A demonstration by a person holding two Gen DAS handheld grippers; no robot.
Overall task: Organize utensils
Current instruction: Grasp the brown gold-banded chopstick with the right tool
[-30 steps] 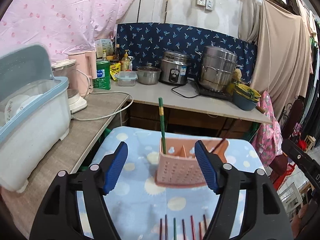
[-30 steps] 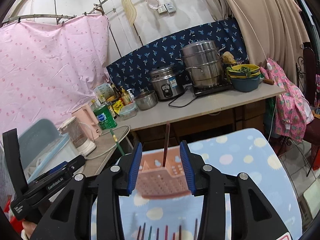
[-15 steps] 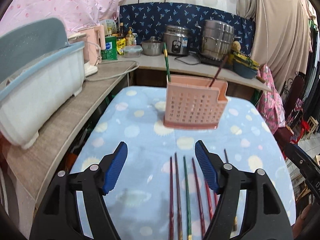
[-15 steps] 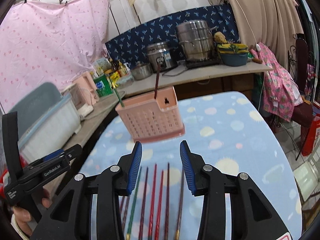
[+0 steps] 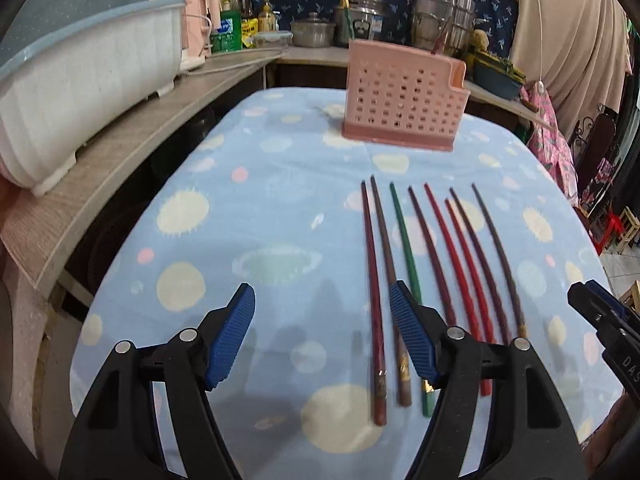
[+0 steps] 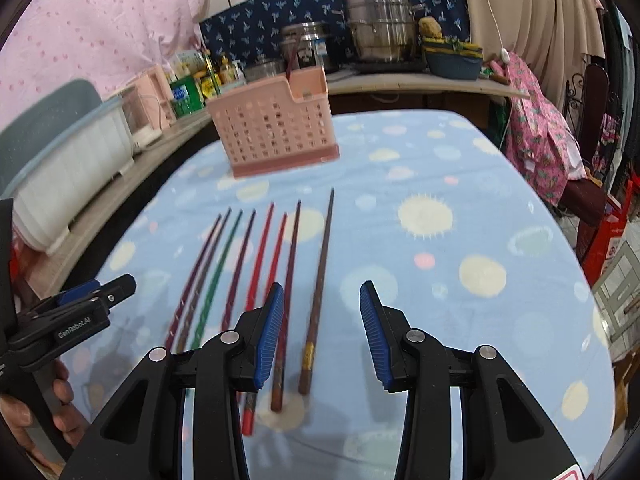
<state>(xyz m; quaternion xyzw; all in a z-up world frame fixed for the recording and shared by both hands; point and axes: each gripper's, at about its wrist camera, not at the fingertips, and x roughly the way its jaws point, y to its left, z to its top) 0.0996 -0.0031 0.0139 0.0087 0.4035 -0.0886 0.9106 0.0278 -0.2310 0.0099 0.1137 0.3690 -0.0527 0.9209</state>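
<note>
Several chopsticks (image 5: 436, 256) lie side by side on the blue spotted cloth (image 5: 248, 216), one of them green (image 5: 406, 248). Behind them stands the pink perforated holder (image 5: 404, 96) with a green chopstick (image 5: 343, 0) and a dark chopstick (image 5: 440, 40) upright in it. My left gripper (image 5: 320, 296) hovers open over the row's left end; its right finger (image 5: 408, 332) covers part of the green chopstick. My right gripper (image 6: 322, 296) is open above the rightmost brown chopstick (image 6: 320, 272), touching nothing. The holder (image 6: 272, 128) and the left gripper (image 6: 80, 308), held by a hand, also show in the right wrist view.
A white dish bin with a blue rim (image 5: 80, 72) sits on the wooden counter (image 5: 120, 152) to the left. Steel pots (image 6: 380, 28), bottles and a pink kettle (image 6: 148, 96) line the back counter. A chair with pink cloth (image 6: 540, 132) stands at the right.
Both grippers have sunk and tipped down, away from the holder and onto the near ends of the chopstick row. The jaw gaps look unchanged.
</note>
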